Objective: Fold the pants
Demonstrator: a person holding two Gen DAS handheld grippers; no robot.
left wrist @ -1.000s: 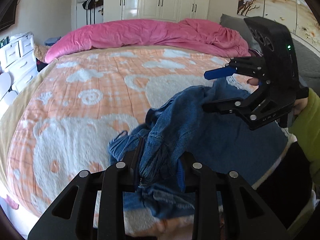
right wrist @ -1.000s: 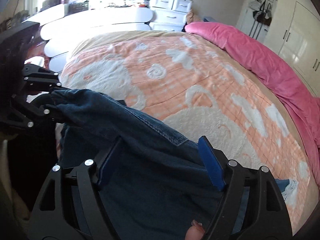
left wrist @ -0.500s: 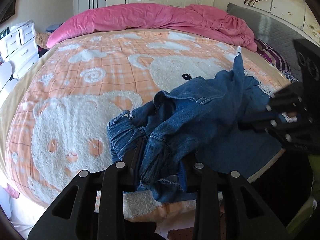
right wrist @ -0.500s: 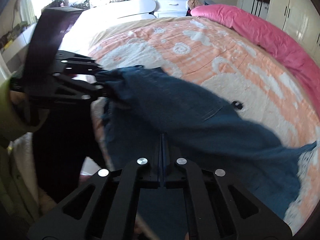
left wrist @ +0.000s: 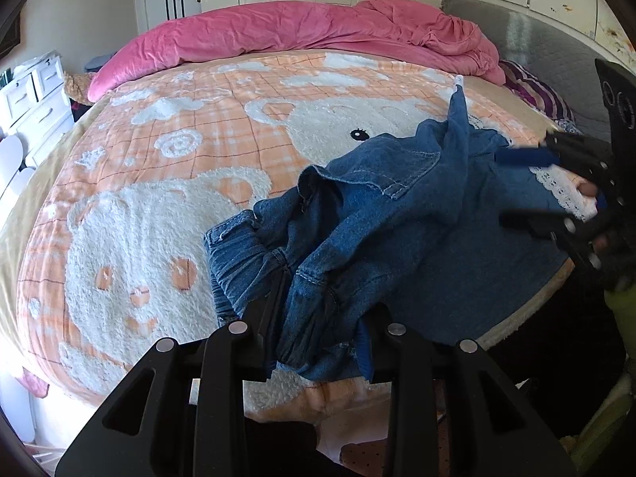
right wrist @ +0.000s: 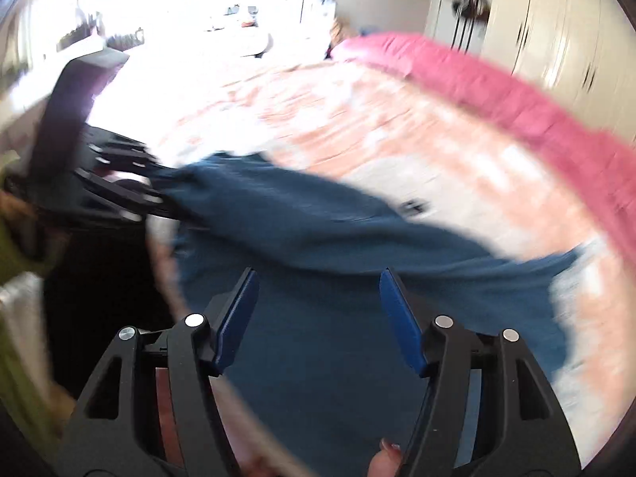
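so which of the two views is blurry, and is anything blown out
Right wrist view: smeared with motion blur, the jeans and pink duvet streaked, the window side at upper left blown out to white; only the right hand-held gripper looks sharp. Left wrist view: sharp and evenly lit, denim seams legible, with fisheye bending at the edges.
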